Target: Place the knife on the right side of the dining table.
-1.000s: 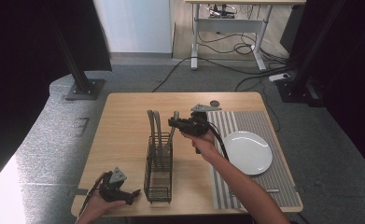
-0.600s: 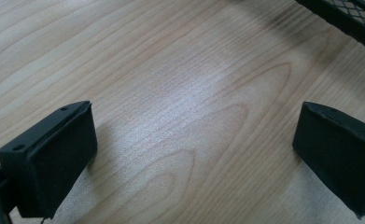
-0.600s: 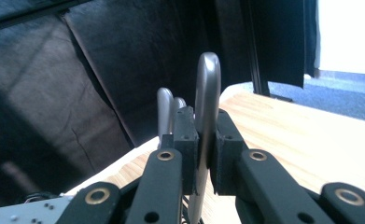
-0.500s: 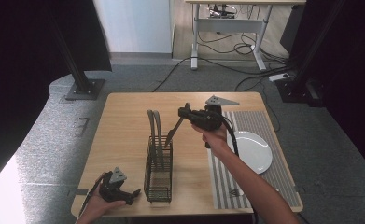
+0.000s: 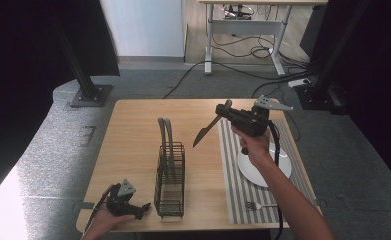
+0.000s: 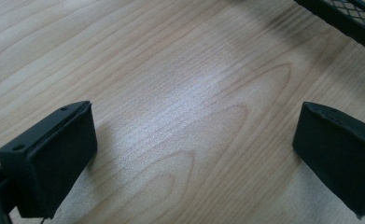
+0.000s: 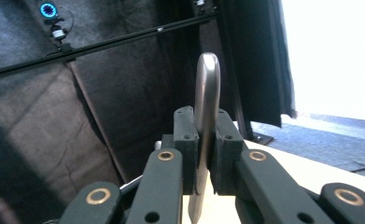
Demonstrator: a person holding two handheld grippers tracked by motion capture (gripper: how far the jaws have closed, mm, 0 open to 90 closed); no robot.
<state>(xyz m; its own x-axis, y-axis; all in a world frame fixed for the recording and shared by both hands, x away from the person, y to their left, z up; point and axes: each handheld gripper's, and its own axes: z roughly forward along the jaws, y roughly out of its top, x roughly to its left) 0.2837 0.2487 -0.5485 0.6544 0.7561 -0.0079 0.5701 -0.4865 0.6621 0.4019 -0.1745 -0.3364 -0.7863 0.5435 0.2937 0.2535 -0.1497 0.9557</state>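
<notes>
Holding a butter knife (image 5: 206, 132) tight in the right tool (image 5: 226, 109).
Left tool (image 5: 144, 209) sits open beside the rack (image 5: 170, 180); the knife could slip and drop.

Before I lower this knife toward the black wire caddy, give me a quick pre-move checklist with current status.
1. Grip: right gripper clamped on the silver table knife, handle between its fingers: ok.
2. Knife clear of the table: it hangs in the air, blade tilted down-left: ok.
3. Black wire mesh cutlery caddy upright on the wooden table: ok.
4. Free room in the caddy: two utensil handles stand in its far end; near compartments' contents: cannot tell.
5. Left gripper open, beside the caddy, out of the path: ok.
6. White round plate and fork on the striped mat, away from the path: ok.
</notes>
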